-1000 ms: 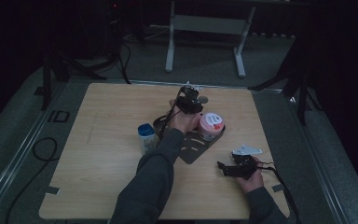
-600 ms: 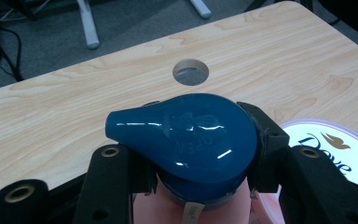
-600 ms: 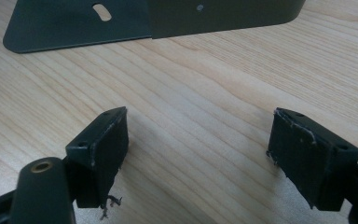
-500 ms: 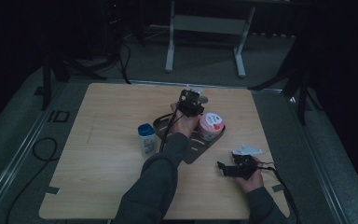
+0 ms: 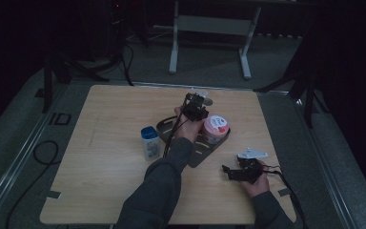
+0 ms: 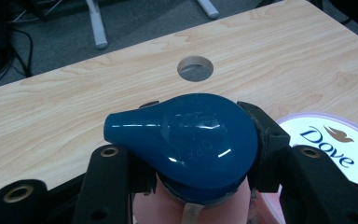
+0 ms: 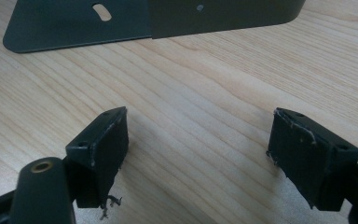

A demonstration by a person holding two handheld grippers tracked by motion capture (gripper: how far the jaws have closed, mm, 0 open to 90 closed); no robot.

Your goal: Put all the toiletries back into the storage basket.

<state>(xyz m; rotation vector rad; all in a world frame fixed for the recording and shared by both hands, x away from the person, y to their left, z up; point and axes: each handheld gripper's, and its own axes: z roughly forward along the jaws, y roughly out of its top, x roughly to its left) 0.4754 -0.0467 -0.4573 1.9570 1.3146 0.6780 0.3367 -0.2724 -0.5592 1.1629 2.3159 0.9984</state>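
My left gripper (image 5: pixel 194 106) is shut on a bottle's dark blue flip cap (image 6: pixel 182 135), one black pad against each side of it. The bottle's pink body (image 6: pixel 144 210) hangs below the cap, mostly hidden. It is held above the far part of a dark metal tray (image 5: pixel 201 151), just left of a pink Dove tub (image 5: pixel 215 129) with a white lid (image 6: pixel 328 142). My right gripper (image 5: pixel 229 172) lies on the table at the front right, open, with bare wood between its fingers (image 7: pixel 103 154).
A small clear bottle with a blue cap (image 5: pixel 150 142) stands left of the tray. A round hole (image 6: pixel 195 68) is cut in the tabletop beyond the left gripper. The tray's dark edge (image 7: pixel 144 21) lies ahead of the right gripper. Table legs and cables sit on the floor behind.
The left gripper with the bottle has barely shifted. The right gripper has stayed where it was.
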